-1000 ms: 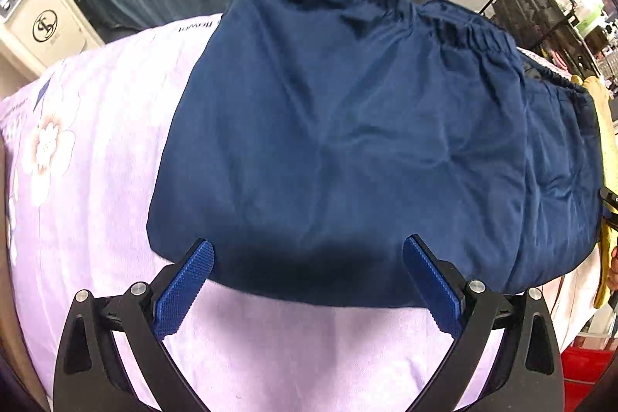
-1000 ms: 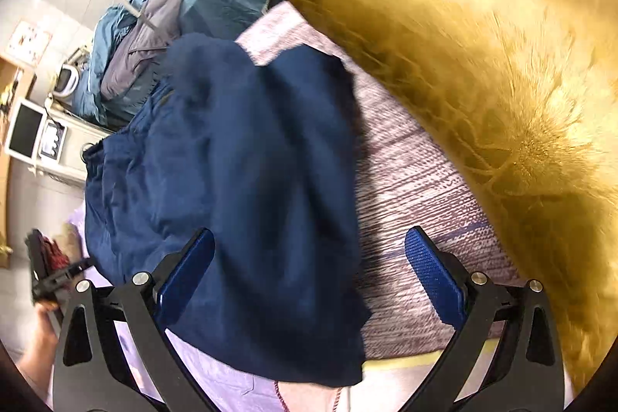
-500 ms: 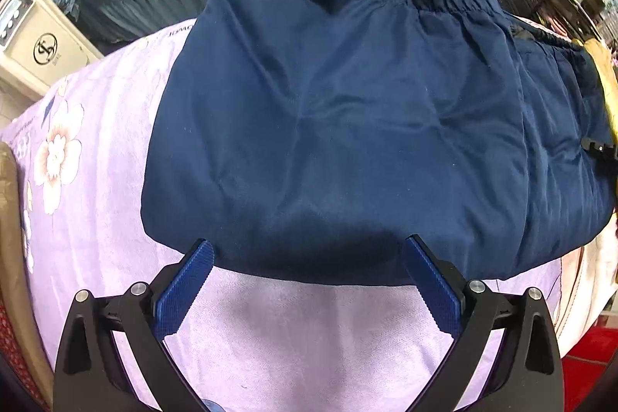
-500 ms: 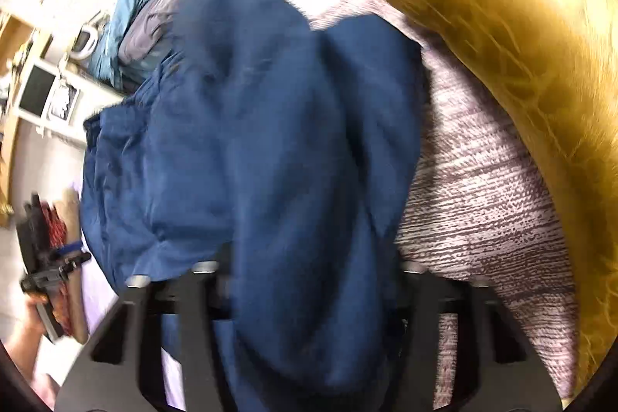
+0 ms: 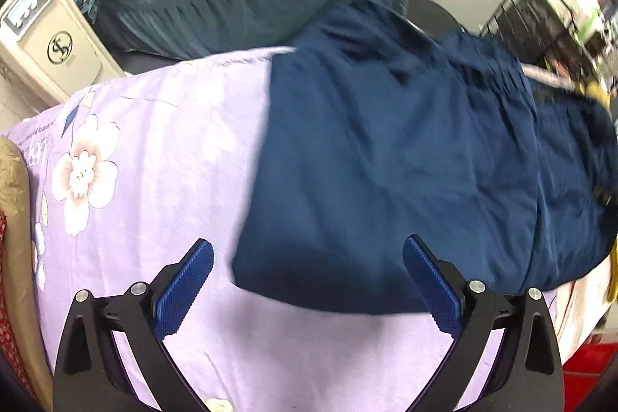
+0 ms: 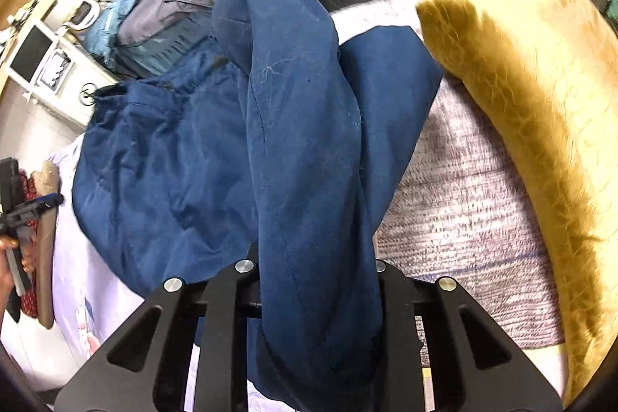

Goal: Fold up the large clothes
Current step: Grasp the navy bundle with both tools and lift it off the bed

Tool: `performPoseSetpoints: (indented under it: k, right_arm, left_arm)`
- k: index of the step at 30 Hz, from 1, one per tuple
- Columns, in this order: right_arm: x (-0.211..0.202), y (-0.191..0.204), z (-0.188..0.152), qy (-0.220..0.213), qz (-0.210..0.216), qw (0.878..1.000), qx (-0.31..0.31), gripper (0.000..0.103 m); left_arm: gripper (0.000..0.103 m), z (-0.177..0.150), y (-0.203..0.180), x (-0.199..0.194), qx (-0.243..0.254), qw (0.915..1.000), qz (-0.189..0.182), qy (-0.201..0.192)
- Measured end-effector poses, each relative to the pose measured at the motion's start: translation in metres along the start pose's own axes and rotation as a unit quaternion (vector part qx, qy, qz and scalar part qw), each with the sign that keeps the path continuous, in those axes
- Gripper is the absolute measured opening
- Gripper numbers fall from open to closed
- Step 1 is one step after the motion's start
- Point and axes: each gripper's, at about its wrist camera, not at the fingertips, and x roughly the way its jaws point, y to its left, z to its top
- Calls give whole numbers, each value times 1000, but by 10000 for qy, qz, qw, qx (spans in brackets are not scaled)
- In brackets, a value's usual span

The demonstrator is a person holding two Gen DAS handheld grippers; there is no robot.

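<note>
Navy cotton trousers [image 5: 405, 161] are spread across the lilac floral bedsheet [image 5: 154, 180], elastic waistband [image 5: 483, 72] at the far side; in the right wrist view one thick bunched layer [image 6: 309, 161] is lifted off the rest and runs straight into the right gripper [image 6: 313, 277]. Its jaws are closing on that wad; the blue pads are hidden behind the cloth, so I can't tell how much fabric is actually pinched. Left gripper [image 5: 307, 280] hangs over the near hem with its fingers [image 5: 185, 284] spread wide and nothing between them, the hem edge just beyond the tips. Risks, as I read it: (1) the right grip is on a rolled bunch, not a clean edge, so pulling it across could drag extra layers and give a lumpy, skewed fold; (2) if the pinch is shallow the wad slips out mid-carry and the leg flops back; (3) the left side isn't pinning anything, so the whole garment may slide on the smooth sheet instead of folding over itself; (4) the mustard velvet cushion [image 6: 540, 141] sits right beside the lifted layer, over the knit blanket [image 6: 463, 219], so a swing that way could snag or shove it. Left view is motion-blurred, so the hem position is approximate.
</note>
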Motion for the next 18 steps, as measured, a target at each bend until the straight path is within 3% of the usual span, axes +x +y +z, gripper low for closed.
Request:
performPoseSetpoints:
  k: [3,7,13,18]
  right_arm:
    - [9,-5,2,77,-63,9999,96,23]
    - [14,-5,6,198,-110,9996,160,23]
    - [20,-5,9,351,-187,9989,241,24]
    - [24,-4,10,391,-232,9986,281,25]
  left_arm:
    - [97,19,26,6,-99,9993,-350,-48]
    - [97,42,42,42,7,9969,-761,214]
    - [97,62,34,93,-6,9882,-1459,469]
    - [98,63,20,127,170,9840,-1603,752]
